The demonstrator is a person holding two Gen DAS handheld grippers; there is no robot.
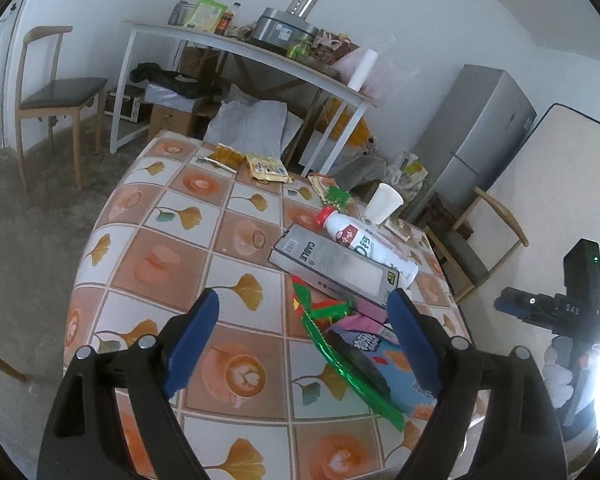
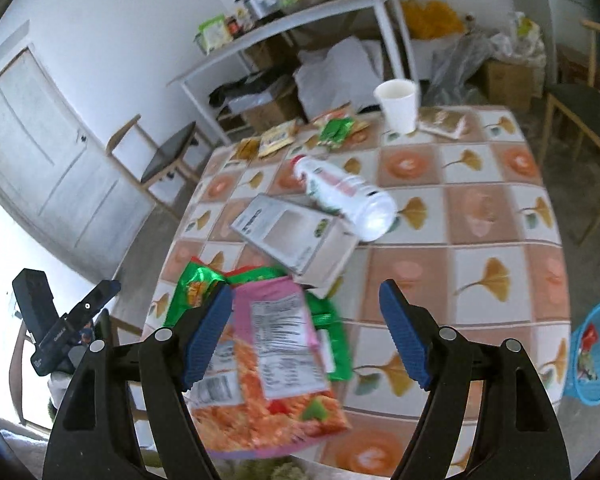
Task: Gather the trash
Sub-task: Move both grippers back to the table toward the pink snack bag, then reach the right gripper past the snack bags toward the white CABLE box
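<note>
Trash lies scattered on a table with a leaf-patterned cloth point(image 1: 172, 248). A pink and orange snack bag point(image 2: 276, 364) lies on a green wrapper point(image 2: 192, 288) at the near edge, between the fingers of my open right gripper point(image 2: 306, 312). My open left gripper point(image 1: 304, 312) hovers over the table with the green wrapper point(image 1: 340, 360) and a dark wrapper by its right finger. A grey cable box point(image 1: 332, 268) point(image 2: 296, 236), a white bottle with a red cap point(image 1: 364, 242) point(image 2: 344, 196) and a white paper cup point(image 1: 383, 203) point(image 2: 398, 104) lie beyond. Small yellow and green packets point(image 1: 266, 166) sit at the far edge.
A blue basket point(image 2: 592, 364) holding some trash stands on the floor right of the table. Wooden chairs point(image 1: 52, 92) point(image 2: 580, 120) stand around. A cluttered white side table point(image 1: 236, 48), boxes, bags and a grey fridge point(image 1: 472, 136) fill the back.
</note>
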